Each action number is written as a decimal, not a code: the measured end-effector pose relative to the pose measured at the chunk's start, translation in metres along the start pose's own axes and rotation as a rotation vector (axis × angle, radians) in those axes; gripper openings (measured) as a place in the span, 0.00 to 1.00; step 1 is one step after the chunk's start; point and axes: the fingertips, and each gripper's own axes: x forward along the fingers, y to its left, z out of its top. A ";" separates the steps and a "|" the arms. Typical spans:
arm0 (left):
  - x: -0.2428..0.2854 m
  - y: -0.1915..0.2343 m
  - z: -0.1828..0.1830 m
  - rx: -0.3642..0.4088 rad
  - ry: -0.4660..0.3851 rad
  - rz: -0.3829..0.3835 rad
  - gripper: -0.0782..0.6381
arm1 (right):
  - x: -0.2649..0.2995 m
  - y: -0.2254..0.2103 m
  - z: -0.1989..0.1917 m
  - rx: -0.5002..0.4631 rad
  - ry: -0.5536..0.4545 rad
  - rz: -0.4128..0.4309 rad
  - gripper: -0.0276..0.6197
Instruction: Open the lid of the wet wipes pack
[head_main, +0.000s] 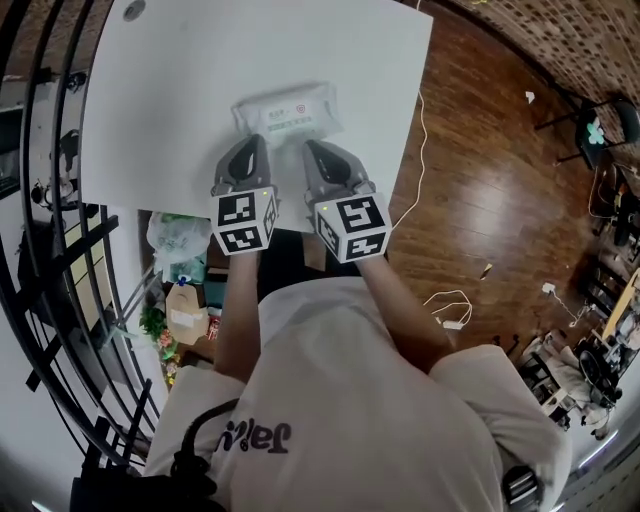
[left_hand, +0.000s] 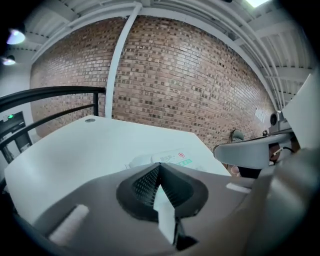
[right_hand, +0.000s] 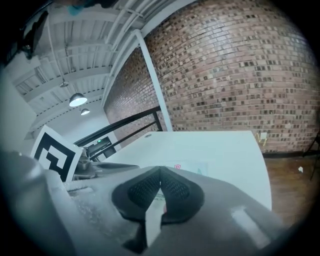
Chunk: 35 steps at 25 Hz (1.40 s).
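The person's white shirt (head_main: 350, 400) fills the near edge of the head view. Beyond it both claws hover at the table's (head_main: 180, 90) near side. The left gripper (head_main: 253, 142) and right gripper (head_main: 312, 147) each have their jaws pressed together on nothing. Just past their tips, the wet wipes pack (head_main: 288, 110) lies flat near the table's middle. Its lid (left_hand: 172, 158) looks closed and untouched, so the opening itself seems wholly undone.

The bench (head_main: 170, 110) is seen as smooth matt white, the wipes pack (head_main: 288, 112) as crinkled plastic film (faintly glossy).
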 end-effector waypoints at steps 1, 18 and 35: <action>0.002 0.001 -0.003 0.000 0.006 -0.005 0.13 | 0.002 -0.001 -0.004 0.010 0.007 -0.006 0.03; 0.012 0.016 -0.038 0.037 0.056 -0.043 0.13 | 0.041 0.013 -0.047 0.297 0.001 0.034 0.03; 0.014 0.015 -0.038 0.035 0.051 -0.074 0.13 | 0.055 0.007 -0.051 0.579 -0.042 0.102 0.20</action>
